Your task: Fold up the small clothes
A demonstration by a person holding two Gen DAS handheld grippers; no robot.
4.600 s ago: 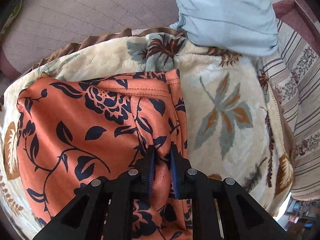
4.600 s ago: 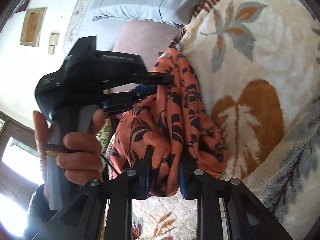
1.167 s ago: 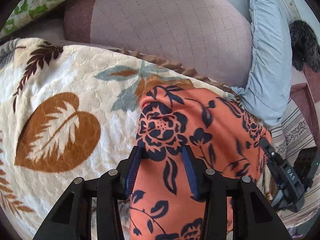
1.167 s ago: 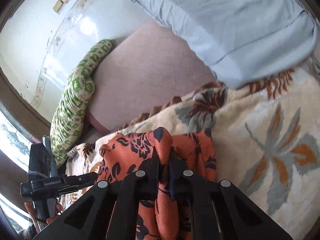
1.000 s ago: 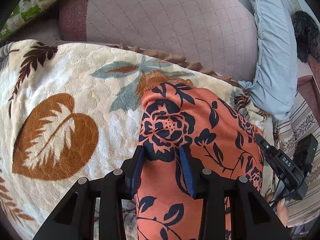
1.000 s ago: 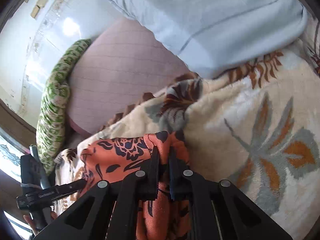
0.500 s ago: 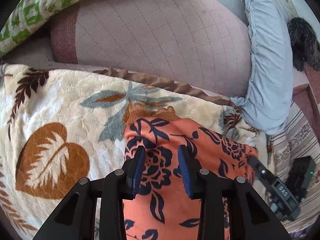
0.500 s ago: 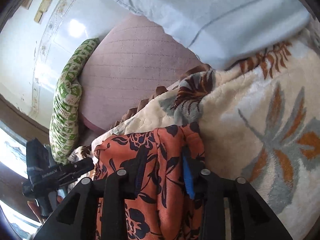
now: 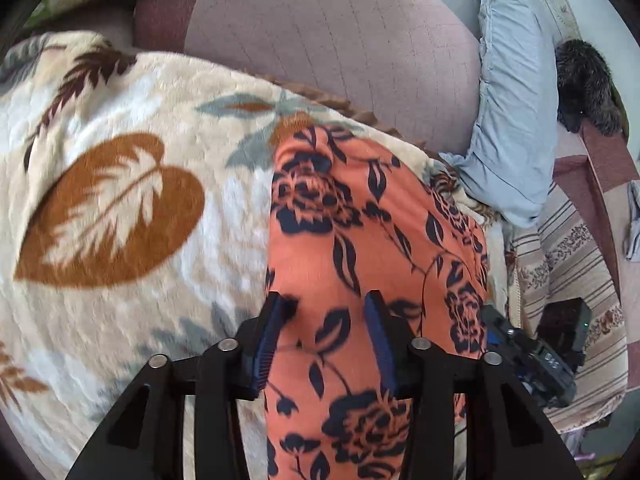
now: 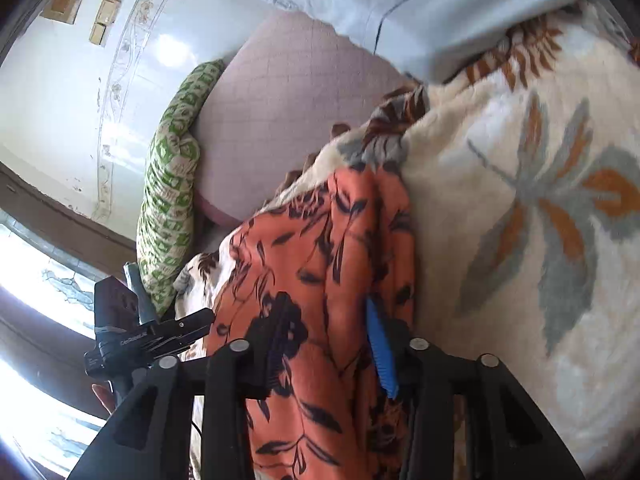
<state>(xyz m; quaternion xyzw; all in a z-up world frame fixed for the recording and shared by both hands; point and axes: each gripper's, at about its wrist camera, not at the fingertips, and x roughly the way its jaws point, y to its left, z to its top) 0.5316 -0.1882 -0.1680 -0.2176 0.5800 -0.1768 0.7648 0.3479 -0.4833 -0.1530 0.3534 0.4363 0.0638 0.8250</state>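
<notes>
An orange garment with dark blue flowers (image 9: pixel 360 220) lies as a long folded strip on the cream leaf-patterned blanket (image 9: pixel 120 312). My left gripper (image 9: pixel 326 320) stands over its near part. Its jaws are opening, with the cloth lying flat between them and the pads off it. In the right wrist view the same garment (image 10: pixel 320 248) runs between the jaws of my right gripper (image 10: pixel 330 332), which are also opening and not pinching it. The right gripper (image 9: pixel 500 328) shows at the garment's right edge, and the left gripper (image 10: pixel 196 326) at its left edge.
Behind the blanket (image 10: pixel 520 280) sits a pink quilted cushion (image 9: pixel 340 40). A light blue pillow (image 9: pixel 516 100) lies at the right and a green patterned pillow (image 10: pixel 172 184) at the left. A striped sheet (image 9: pixel 568 264) and a dark furry thing (image 9: pixel 584 84) are at the far right.
Both grippers were shut on the garment's far edge. They have since widened, let go and drawn back along the cloth, which now lies flat on the blanket.
</notes>
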